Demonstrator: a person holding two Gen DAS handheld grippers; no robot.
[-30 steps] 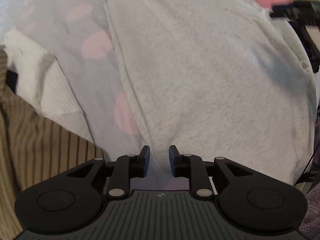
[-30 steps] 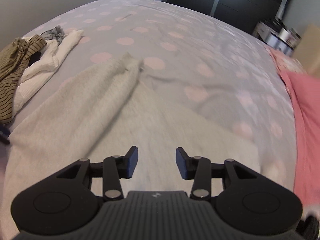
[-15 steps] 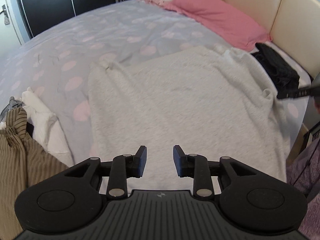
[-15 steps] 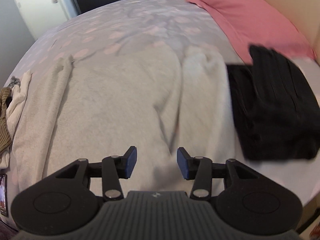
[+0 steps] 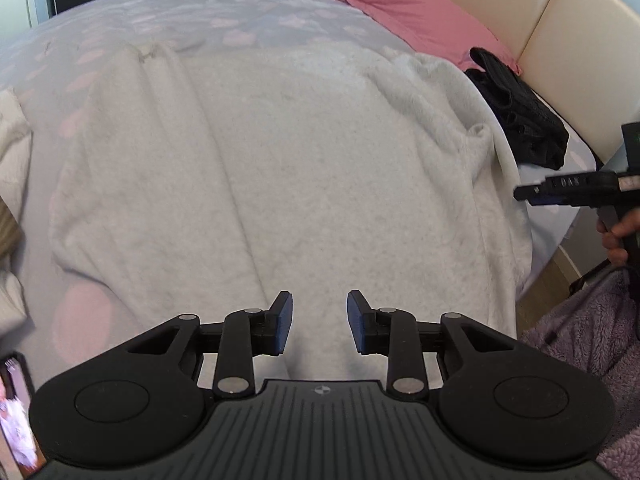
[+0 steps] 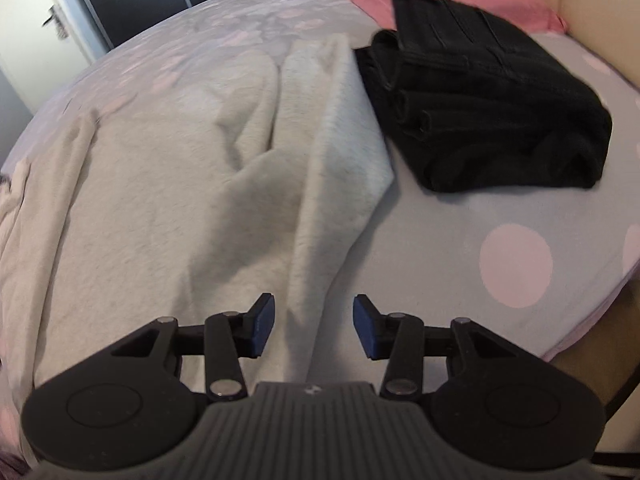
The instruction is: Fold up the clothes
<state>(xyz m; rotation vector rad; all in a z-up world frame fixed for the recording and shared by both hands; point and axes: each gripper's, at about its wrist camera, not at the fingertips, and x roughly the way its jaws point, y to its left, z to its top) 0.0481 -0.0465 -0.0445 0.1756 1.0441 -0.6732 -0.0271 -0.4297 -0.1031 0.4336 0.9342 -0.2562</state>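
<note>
Both grippers have swung from the far side of the bed to its near edge, over the pale grey garment (image 5: pixel 304 168).

Garment position: spread flat on the grey bedcover with pink dots (image 6: pixel 516 266), one long fold ridge running down its left part, its right edge rumpled beside a folded black garment (image 6: pixel 492 96) that lies apart from it near a pink pillow (image 5: pixel 404 12). Left gripper (image 5: pixel 319 322): above the garment's near hem, jaws partly apart, nothing between the pads. Right gripper (image 6: pixel 314 326): above the garment's right edge, jaws moderately apart, empty; in the left view it shows at far right with a hand (image 5: pixel 618 236) on its grip. Beige padded headboard (image 5: pixel 568 52) stands behind the pillow.
</note>
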